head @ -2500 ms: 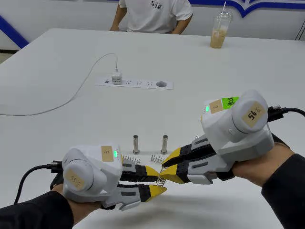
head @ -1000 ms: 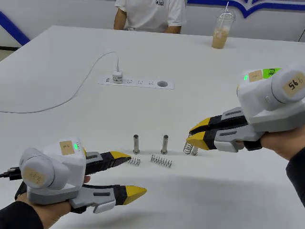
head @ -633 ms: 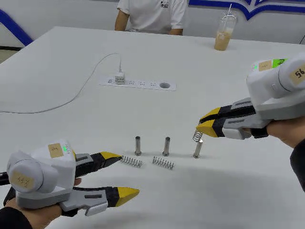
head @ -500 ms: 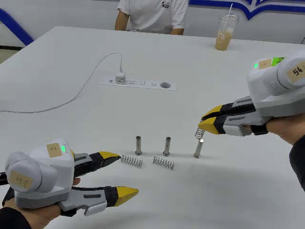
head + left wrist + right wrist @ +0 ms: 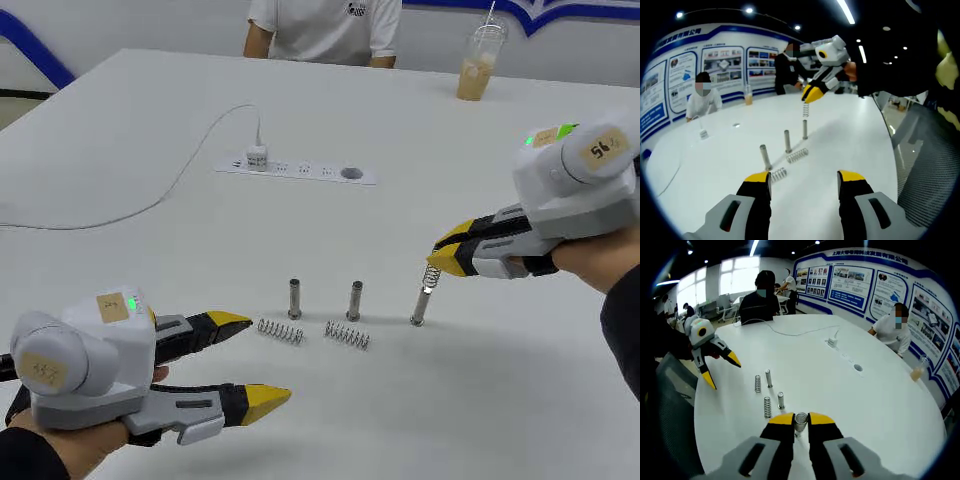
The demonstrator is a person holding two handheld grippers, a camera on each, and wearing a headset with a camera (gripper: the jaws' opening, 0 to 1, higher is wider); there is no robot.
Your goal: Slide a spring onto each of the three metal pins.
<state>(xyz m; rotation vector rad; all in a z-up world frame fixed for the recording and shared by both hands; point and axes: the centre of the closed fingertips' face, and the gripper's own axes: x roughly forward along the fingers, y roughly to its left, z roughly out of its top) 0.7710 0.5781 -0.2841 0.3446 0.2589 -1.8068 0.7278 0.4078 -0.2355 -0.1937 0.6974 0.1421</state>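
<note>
Three metal pins stand in a row on the white table: left pin point(image 5: 295, 298), middle pin point(image 5: 355, 300), right pin point(image 5: 420, 309), which leans slightly. My right gripper point(image 5: 447, 259) is shut on a spring point(image 5: 431, 276) that hangs with its lower end at the right pin's top. In the right gripper view the spring point(image 5: 800, 421) sits pinched between my jaws. Two loose springs point(image 5: 280, 330) point(image 5: 347, 335) lie in front of the left and middle pins. My left gripper point(image 5: 250, 358) hovers open and holds nothing at the near left, its jaws point(image 5: 805, 177) pointed at the pins point(image 5: 787, 141).
A white power strip point(image 5: 300, 170) with a plugged charger point(image 5: 258, 155) and trailing cable lies mid-table. An iced drink cup point(image 5: 478, 65) stands at the far right. A person in a white shirt point(image 5: 325, 20) sits at the far edge.
My right gripper carried the spring away from the left gripper, over to the right pin, and lowered it onto the pin's top. The left gripper drew back to the near left, open.
</note>
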